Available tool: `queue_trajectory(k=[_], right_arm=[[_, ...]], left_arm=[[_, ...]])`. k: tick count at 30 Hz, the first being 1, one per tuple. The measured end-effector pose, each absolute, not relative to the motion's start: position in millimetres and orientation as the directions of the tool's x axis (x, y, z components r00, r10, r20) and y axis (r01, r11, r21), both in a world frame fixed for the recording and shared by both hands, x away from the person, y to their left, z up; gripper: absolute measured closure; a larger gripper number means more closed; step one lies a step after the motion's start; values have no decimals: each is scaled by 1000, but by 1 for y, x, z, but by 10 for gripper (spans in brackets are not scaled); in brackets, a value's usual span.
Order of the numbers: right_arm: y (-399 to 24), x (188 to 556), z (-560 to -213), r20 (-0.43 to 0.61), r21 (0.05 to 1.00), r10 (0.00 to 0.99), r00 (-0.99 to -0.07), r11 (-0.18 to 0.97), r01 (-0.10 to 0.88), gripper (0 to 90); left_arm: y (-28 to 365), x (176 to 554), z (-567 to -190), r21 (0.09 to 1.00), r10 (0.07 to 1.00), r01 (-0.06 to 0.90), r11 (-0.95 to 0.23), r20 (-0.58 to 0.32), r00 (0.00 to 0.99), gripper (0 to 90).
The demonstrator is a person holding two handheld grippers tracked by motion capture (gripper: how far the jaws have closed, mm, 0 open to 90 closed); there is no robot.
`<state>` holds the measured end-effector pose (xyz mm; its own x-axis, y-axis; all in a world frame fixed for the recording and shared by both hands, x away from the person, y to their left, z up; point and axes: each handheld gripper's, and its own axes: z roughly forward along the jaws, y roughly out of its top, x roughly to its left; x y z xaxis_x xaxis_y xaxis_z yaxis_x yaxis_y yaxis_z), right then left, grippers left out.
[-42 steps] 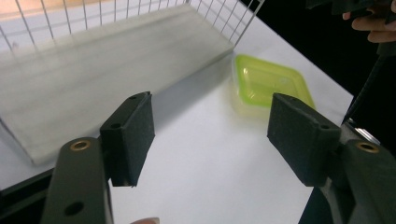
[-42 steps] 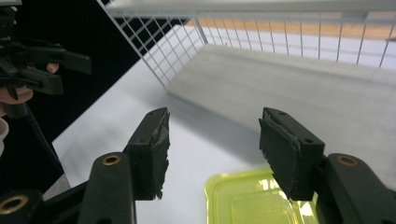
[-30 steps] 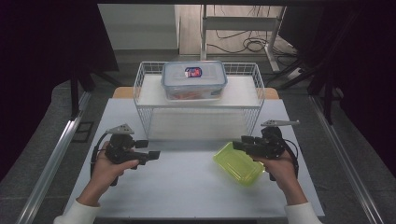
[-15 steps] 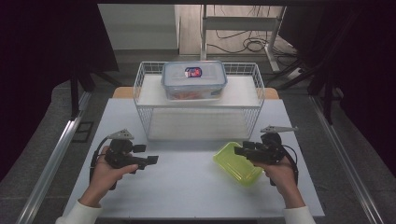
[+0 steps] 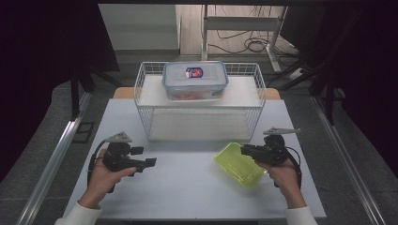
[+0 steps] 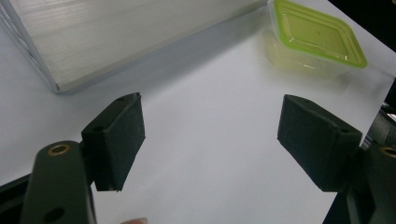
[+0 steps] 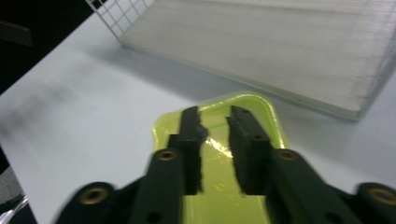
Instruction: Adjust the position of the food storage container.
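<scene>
Right gripper (image 7: 215, 154) above green container (image 5: 238, 163), jaws just been closing, narrow gap left, nothing pinched between them (container lies on white table (image 5: 187, 187), front of wire basket (image 5: 199, 101)); left gripper (image 6: 210, 140) spread wide, empty

- A wire basket (image 5: 199, 110) stands at the far middle of the table (image 5: 187, 187).
- A lidded box (image 5: 195, 80) sits on top of the basket.
- A shallow container (image 5: 237, 164) lies near right.
- The left gripper (image 5: 149, 162) is near left, the right gripper (image 5: 245, 150) over the container.
</scene>
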<state>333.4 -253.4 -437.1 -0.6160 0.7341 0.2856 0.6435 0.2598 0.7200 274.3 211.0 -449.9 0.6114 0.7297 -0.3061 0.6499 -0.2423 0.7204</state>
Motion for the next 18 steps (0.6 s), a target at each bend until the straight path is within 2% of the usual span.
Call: queue_trajectory(k=[6, 18], right_arm=[[-257, 340, -446, 238, 696, 773, -589, 287, 658, 885], [-253, 360, -467, 158, 642, 820, -550, 337, 688, 889]], left_arm=[[214, 272, -452, 716, 733, 653, -246, -304, 609, 225], [222, 269, -458, 707, 749, 663, -247, -295, 593, 206]])
